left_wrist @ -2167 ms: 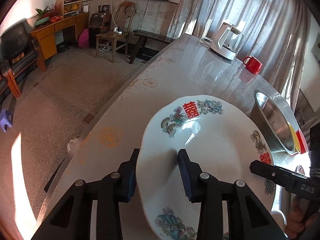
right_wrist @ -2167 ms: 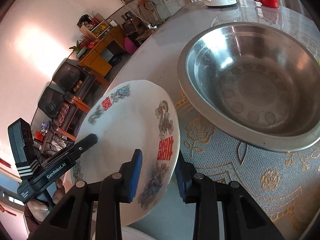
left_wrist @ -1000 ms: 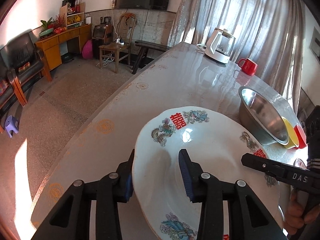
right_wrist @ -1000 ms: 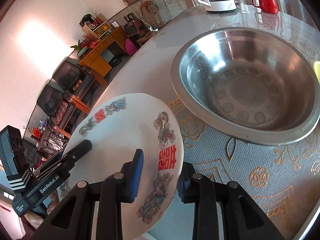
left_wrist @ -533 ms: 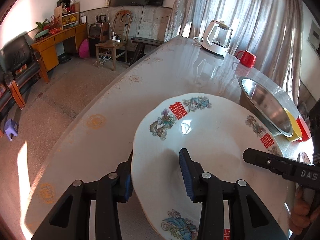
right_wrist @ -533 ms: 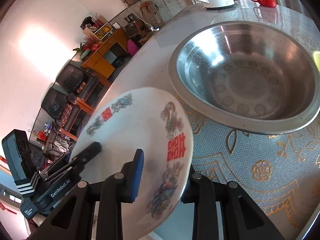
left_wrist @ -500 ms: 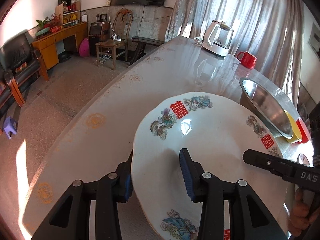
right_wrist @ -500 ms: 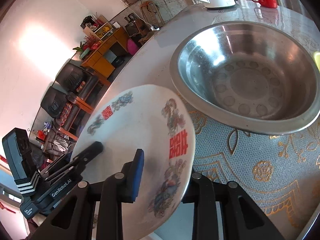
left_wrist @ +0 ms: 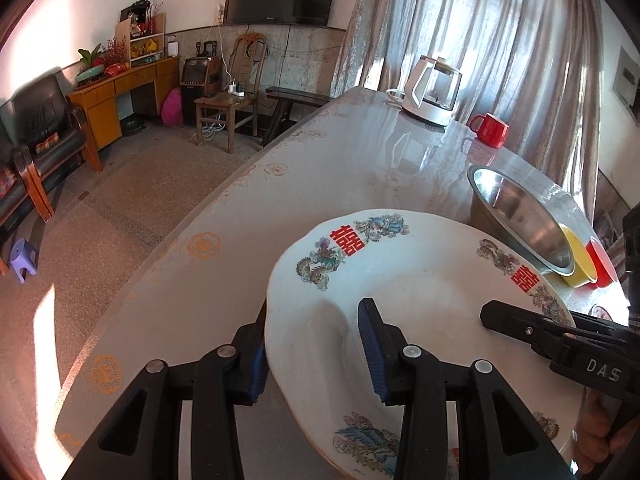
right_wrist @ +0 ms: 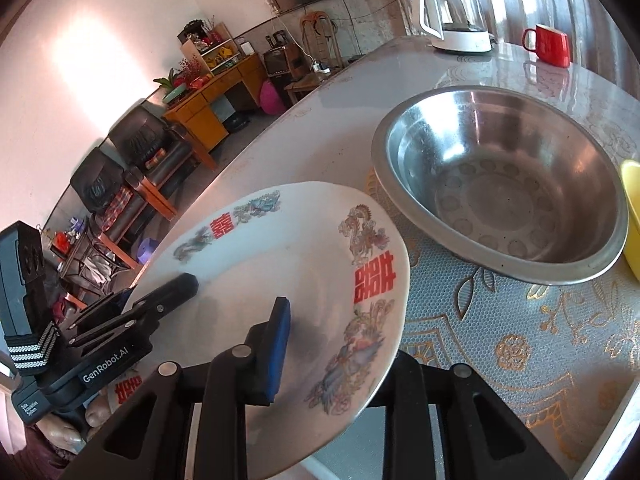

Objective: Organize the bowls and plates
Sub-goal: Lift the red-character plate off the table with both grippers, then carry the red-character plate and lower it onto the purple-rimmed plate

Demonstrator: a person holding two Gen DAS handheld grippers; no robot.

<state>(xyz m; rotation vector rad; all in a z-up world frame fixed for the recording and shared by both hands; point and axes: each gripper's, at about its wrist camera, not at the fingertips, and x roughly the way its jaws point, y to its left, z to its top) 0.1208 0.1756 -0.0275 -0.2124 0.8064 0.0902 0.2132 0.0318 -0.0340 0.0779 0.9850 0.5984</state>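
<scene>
I have the decorated plate (left_wrist: 420,308) by 2 opposite edges and carry it clear of the table (left_wrist: 360,168). My left gripper (left_wrist: 316,354) is clamped across its rim, 1 pad under, 1 inside the well. My right gripper (right_wrist: 340,344) has just been closing on the far rim, the plate between its jaws, 1 pad on top, the other hidden beneath. Ahead of my right jaws sits the steel bowl (right_wrist: 500,184), with a yellow bowl (right_wrist: 632,208) just beyond it. I judge this the carrying step. Next I need both hands to travel level together and choose a resting spot.
</scene>
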